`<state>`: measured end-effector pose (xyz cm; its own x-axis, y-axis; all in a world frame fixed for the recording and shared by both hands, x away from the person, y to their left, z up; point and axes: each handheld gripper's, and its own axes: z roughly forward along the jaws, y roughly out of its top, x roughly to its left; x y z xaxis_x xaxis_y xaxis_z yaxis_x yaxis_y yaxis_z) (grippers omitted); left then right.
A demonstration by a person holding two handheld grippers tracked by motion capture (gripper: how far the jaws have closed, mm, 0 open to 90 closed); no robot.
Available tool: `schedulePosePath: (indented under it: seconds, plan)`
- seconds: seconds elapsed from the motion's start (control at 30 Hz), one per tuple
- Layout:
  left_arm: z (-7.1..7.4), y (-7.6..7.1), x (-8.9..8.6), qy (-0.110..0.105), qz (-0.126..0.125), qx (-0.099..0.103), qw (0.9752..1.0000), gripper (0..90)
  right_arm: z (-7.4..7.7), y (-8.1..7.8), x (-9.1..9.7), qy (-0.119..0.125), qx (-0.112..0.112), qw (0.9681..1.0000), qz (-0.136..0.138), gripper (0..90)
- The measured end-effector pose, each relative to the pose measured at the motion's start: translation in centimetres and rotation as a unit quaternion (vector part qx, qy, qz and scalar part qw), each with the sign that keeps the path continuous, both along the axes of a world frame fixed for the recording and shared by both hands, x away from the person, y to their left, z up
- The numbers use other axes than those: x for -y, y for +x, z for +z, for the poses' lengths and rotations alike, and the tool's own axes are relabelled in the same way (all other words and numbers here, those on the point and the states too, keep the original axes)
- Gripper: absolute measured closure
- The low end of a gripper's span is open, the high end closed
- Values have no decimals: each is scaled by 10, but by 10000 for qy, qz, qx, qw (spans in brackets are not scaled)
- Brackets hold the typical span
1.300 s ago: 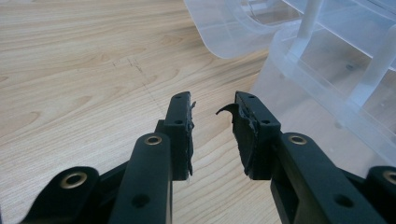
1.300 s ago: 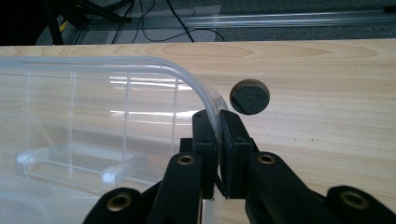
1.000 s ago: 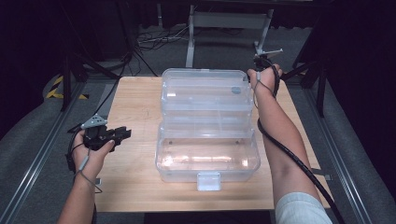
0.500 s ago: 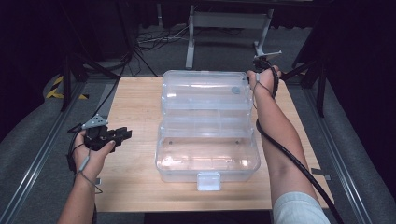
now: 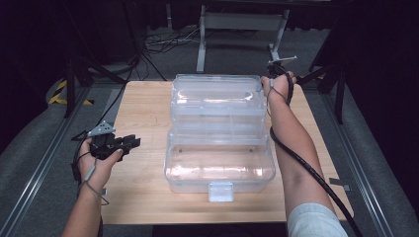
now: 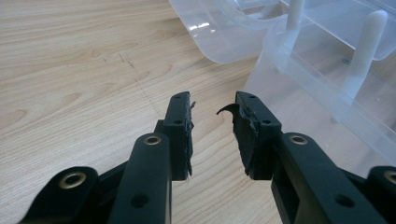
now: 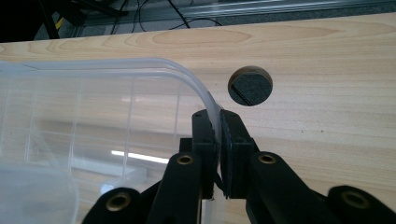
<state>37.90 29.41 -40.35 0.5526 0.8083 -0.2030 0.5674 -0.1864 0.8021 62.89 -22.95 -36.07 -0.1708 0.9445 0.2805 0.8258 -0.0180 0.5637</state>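
A clear plastic box [image 5: 220, 163] stands open in the middle of the wooden table, its lid [image 5: 216, 96] laid back toward the far side. My right gripper [image 7: 217, 122] is shut on the rim of that lid [image 7: 196, 88] at its far right corner; in the high view the right gripper [image 5: 273, 74] sits at that corner. To the left of the box my left gripper [image 5: 129, 143] hovers over bare wood, its jaws pointing at the box. In the left gripper view the left gripper [image 6: 214, 109] is open with nothing between its jaws, and the box wall [image 6: 327, 88] lies just ahead.
The box has a white latch [image 5: 220, 190] on its near wall. A round cable hole [image 7: 250, 86] is cut in the table [image 5: 143, 192] beside the lid corner. Dark floor, cables and a metal stand [image 5: 237, 22] lie beyond the far edge.
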Motion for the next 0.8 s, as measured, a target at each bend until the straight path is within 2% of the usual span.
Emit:
schedulePosePath:
  seconds: [0.3,0.33,0.5,0.6,0.8]
  plan:
    - [-1,1,1,17,-30,-9,10000,678,-2,1,2,86,20,10000,-5,853]
    - [-1,1,1,16,-29,-8,10000,677,-2,0,3,53,56,10000,-15,790]
    - [0,0,3,18,-43,-5,10000,676,1,-2,6,21,117,9999,-32,724]
    - [0,0,4,22,-56,1,10000,671,6,-4,10,45,252,9996,-84,664]
    - [2,0,8,48,-101,8,9999,664,20,-11,19,61,459,9988,-133,636]
